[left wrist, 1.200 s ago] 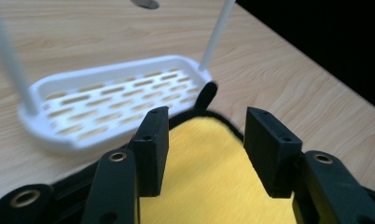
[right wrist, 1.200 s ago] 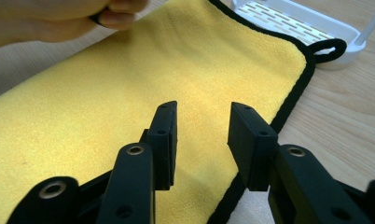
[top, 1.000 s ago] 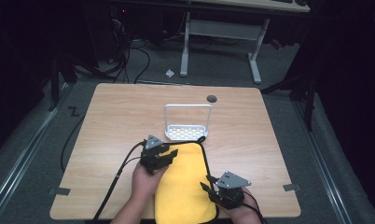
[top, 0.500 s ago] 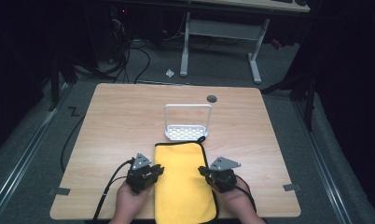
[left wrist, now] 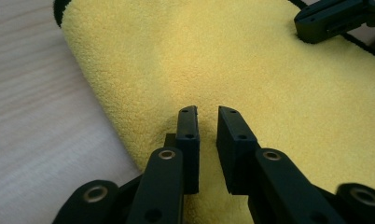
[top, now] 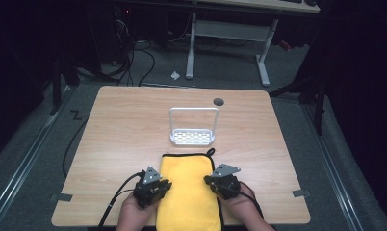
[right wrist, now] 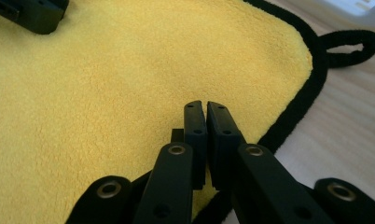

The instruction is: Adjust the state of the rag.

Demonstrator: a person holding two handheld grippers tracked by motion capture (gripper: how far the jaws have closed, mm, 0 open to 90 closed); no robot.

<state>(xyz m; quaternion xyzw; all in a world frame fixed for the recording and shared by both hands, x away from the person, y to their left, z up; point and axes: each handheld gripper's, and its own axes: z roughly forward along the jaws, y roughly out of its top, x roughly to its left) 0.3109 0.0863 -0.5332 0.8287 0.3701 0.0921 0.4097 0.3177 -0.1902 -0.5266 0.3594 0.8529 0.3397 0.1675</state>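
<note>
A yellow towel [top: 189,192] with black edging lies folded lengthwise at the table's near edge. My left gripper [top: 162,186] is at its left folded side. In the left gripper view its jaws [left wrist: 208,109] have just been closing and stand a narrow gap apart, pinching the towel [left wrist: 223,60] fold. My right gripper [top: 209,181] is at the right, black-bound edge. Its jaws [right wrist: 200,103] have closed almost together on the towel [right wrist: 106,84] near that edge. Each gripper view shows the other gripper across the cloth: the right gripper [left wrist: 335,16] and the left gripper [right wrist: 31,11].
A small white rack [top: 193,130] with a tall handle stands just beyond the towel's far end, next to the towel's hanging loop [top: 210,152]. The wooden table [top: 134,125] has a dark grommet [top: 218,101] near its far edge. Cables trail off the near side.
Both hands have drawn toward the near edge and settled on opposite sides of the towel, which now lies narrower. Both pairs of jaws have closed.
</note>
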